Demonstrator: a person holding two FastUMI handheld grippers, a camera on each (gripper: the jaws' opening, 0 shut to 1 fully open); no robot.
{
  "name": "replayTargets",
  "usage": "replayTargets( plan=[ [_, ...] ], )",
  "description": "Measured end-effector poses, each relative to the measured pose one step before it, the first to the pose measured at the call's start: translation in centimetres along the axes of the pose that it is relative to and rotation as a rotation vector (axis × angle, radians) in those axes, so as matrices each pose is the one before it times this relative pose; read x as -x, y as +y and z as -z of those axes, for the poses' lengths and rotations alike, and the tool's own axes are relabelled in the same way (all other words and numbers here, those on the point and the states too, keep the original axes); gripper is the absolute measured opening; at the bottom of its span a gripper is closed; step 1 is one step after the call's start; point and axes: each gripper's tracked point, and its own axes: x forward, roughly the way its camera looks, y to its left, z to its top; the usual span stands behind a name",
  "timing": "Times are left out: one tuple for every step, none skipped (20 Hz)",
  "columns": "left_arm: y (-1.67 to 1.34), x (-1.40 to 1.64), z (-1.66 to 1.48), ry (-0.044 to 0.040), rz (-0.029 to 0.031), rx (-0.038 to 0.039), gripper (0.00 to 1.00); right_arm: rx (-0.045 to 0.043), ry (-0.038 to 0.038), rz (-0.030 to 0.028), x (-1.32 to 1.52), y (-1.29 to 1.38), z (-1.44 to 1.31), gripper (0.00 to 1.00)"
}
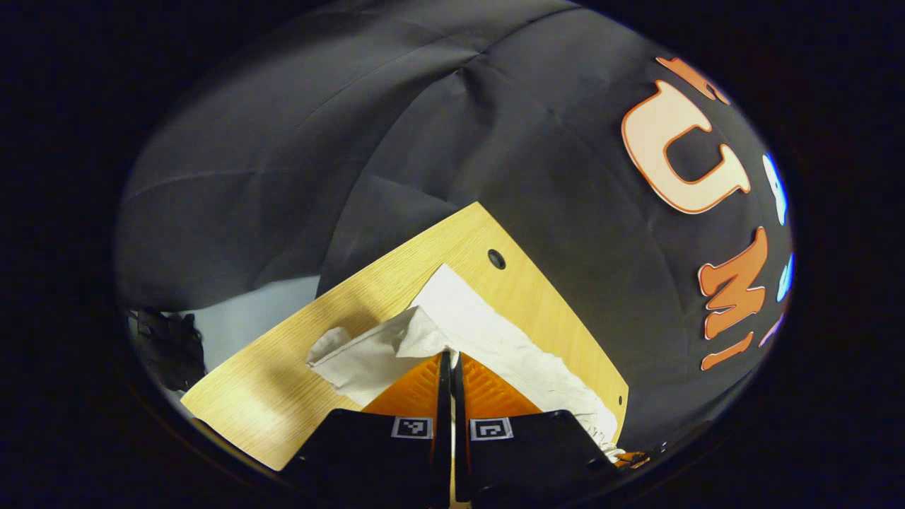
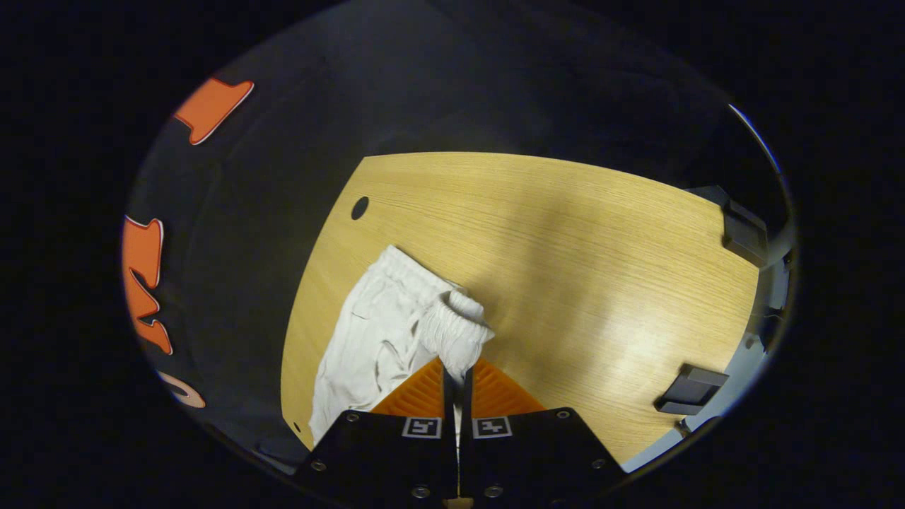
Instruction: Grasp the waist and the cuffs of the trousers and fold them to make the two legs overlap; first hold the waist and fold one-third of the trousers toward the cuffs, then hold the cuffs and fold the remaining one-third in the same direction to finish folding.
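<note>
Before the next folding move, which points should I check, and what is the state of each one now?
1. Left gripper clamped on trousers: ok, cloth pinched between shut jaws.
2. Right gripper clamped on the gathered waist: ok.
3. Trousers resting on table: ok.
4. Two legs overlapping neatly: cannot tell.
5. Cloth flat, without bunching: not ok, folds near both grips.

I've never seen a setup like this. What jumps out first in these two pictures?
White trousers lie on a pale wooden table. The right gripper pinches their gathered elastic waist, and in the left gripper view the left gripper clamps another bunch of the cloth. A small dark hole marks the table near its far corner.
</note>
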Motion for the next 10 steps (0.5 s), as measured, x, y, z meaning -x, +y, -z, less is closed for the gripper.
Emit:
replayTargets(
  plan=[
    [0.005, 0.095, -0.216, -0.00173, 0.00925, -0.01039, 0.04, -0.00585, -0.00194, -0.02271, 0.277, 1.066, -0.472, 0.02],
    [-0.048, 0.046, -0.159, -0.00726, 0.00754, -0.00757, 0.04, -0.00875, -0.00256, -0.02074, 0.255, 0.979, -0.321, 0.01],
    [0.207, -0.081, -0.123, -0.00103, -0.00285, -0.00913, 0.06, -0.0032, 0.00654, -0.01586, 0.084, 0.852, -0.348, 0.02],
    [-0.266, 0.161, -0.105, -0.00121, -0.00198, -0.00876, 0.06, -0.00846, 0.00649, -0.00777, -0.138, 0.799, 0.006, 0.01],
    [-0.007, -0.081, -0.094, 0.00065, 0.00026, -0.00564, 0.06, -0.00437, 0.00352, -0.01486, -0.173, 0.943, -0.105, 0.01],
    [-0.1, 0.108, -0.11, 0.00307, -0.00088, -0.00693, 0.06, -0.00322, 0.00528, -0.00634, -0.224, 0.551, -0.025, 0.02],
    [0.018, -0.016, -0.282, -0.00199, -0.0011, -0.00906, 0.06, -0.01653, 0.00723, -0.00192, 0.097, 0.376, -0.131, 0.01],
    [-0.223, -0.42, -0.337, -0.00741, 0.00728, -0.0072, 0.06, -0.01229, 0.00907, -0.00977, -0.047, 0.662, -0.175, 0.01],
    [-0.223, -0.608, -0.655, -0.00667, 0.00791, -0.0039, 0.06, -0.01484, 0.00102, -0.00588, -0.125, 0.334, -0.403, 0.01],
    [-0.192, -0.826, -0.71, -0.00559, -0.0004, -0.00545, 0.06, -0.01109, 0.0073, -0.00393, -0.296, 0.45, -0.303, 0.01]
  ],
)
